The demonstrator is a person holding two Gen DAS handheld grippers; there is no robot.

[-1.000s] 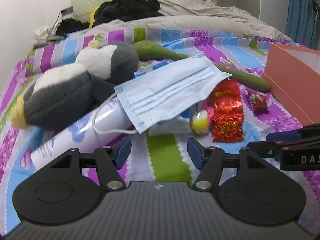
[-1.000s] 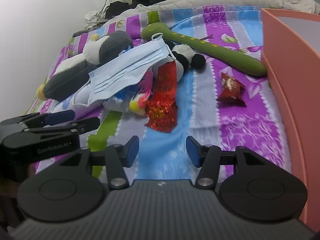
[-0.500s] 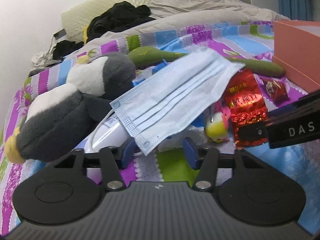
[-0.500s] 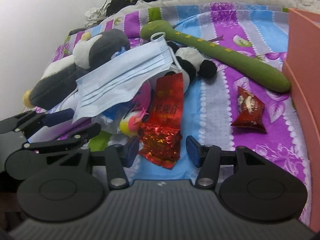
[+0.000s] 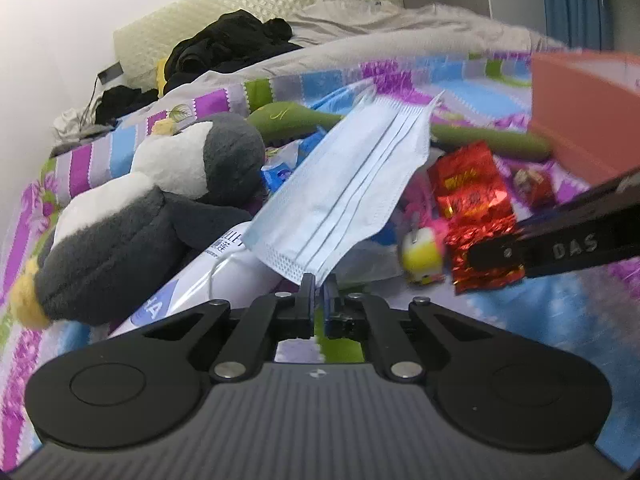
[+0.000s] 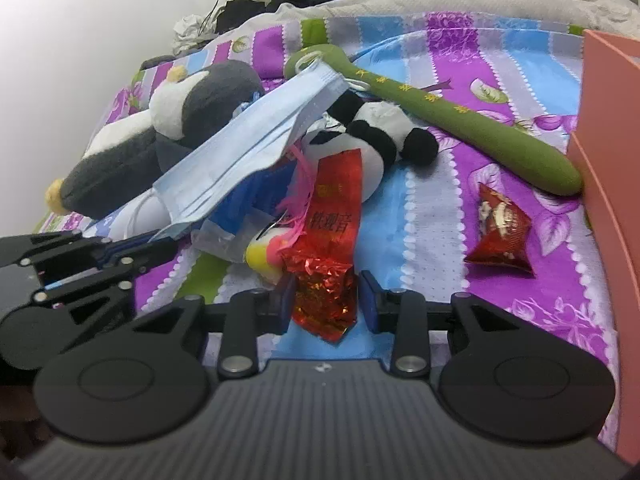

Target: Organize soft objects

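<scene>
A light blue face mask [image 5: 348,188] lies across a grey-and-white penguin plush [image 5: 132,220] and a white tube [image 5: 224,276]. My left gripper [image 5: 318,286] is shut on the mask's near corner. From the right wrist, the mask [image 6: 248,148] hides part of a panda plush [image 6: 376,136]. A long green plush stick [image 6: 460,120] lies behind. My right gripper [image 6: 327,300] straddles the near end of a red foil packet [image 6: 332,248]. Its jaws are closing, and a sliver of sheet still shows beside the right pad.
A salmon-pink box [image 6: 608,160] stands along the right. A small red snack packet [image 6: 500,228] lies near it, and a yellow-and-pink toy [image 6: 260,256] sits left of the foil packet. Black clothes [image 5: 228,44] and a grey duvet lie at the head of the striped bed.
My left gripper went from open to shut on the mask's corner. My right gripper moved forward until the red foil packet lay between its fingers, and its jaws have narrowed.
</scene>
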